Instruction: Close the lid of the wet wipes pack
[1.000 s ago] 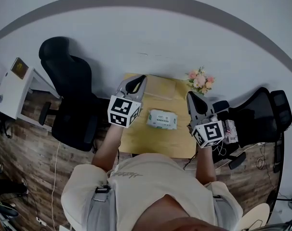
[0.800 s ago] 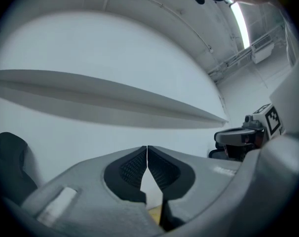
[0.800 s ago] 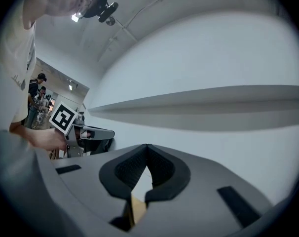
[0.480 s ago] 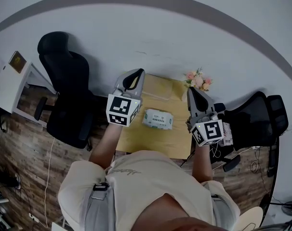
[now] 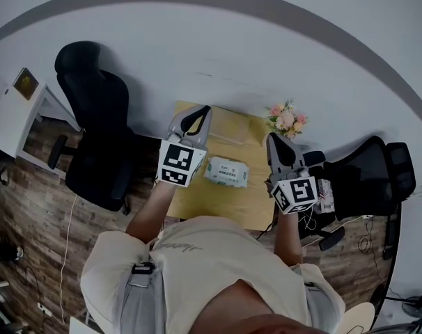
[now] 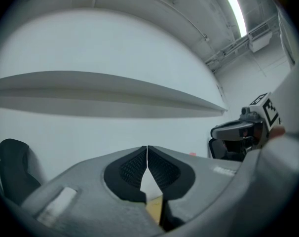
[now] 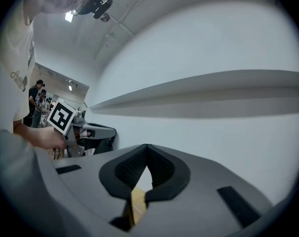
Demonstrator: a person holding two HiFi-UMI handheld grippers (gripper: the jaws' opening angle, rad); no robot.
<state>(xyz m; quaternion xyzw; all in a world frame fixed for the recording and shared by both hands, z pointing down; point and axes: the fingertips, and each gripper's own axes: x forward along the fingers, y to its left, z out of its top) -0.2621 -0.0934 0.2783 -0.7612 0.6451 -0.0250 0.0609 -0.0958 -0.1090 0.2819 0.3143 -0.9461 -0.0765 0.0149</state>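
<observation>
A white and green wet wipes pack [image 5: 226, 172] lies flat in the middle of a small yellow table [image 5: 228, 131], its lid down as far as I can tell. My left gripper [image 5: 202, 110] is held level above the table's left side, jaws shut with nothing between them. My right gripper [image 5: 271, 138] is held level over the table's right edge, also shut and empty. The pack sits between the two grippers, touched by neither. In the left gripper view the closed pads [image 6: 139, 168] meet at the tip, and the pads [image 7: 139, 169] do the same in the right gripper view.
A black office chair [image 5: 99, 131] stands left of the table and another chair [image 5: 368, 176] right of it. A small bunch of flowers [image 5: 285, 117] sits at the table's far right corner. A white cabinet [image 5: 12, 113] is at the far left. A pale wall lies beyond.
Both grippers stay level and shut beside the pack. The head view has shifted slightly, so the table and chairs sit a little differently in the picture.
</observation>
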